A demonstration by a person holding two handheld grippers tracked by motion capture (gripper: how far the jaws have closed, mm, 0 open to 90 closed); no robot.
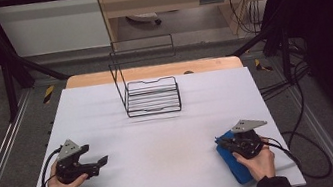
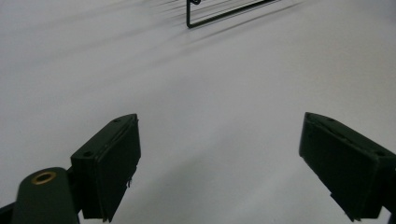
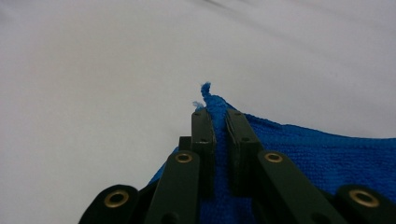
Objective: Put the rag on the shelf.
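Meanwhile the right gripper (image 3: pixel 217 114) pinched a corner of the blue terry cloth (image 3: pixel 322 149), while the left gripper (image 2: pixel 219 140) stood spread over the white table (image 2: pixel 210 84).

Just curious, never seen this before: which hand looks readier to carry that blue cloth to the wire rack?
Probably the right. The right gripper is already shut on a corner of the blue cloth; the left gripper stands open over bare table, as far from the wire rack.
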